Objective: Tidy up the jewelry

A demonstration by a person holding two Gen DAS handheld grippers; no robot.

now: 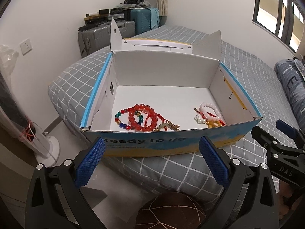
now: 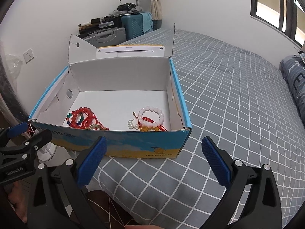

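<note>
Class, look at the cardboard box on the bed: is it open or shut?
Open. The box has its lid folded back behind it, so the bracelets on its white floor are in plain sight.

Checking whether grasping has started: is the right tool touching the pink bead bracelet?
Apart. The right wrist view shows the right tool open outside the box's front wall, with the pink bead bracelet inside.
</note>
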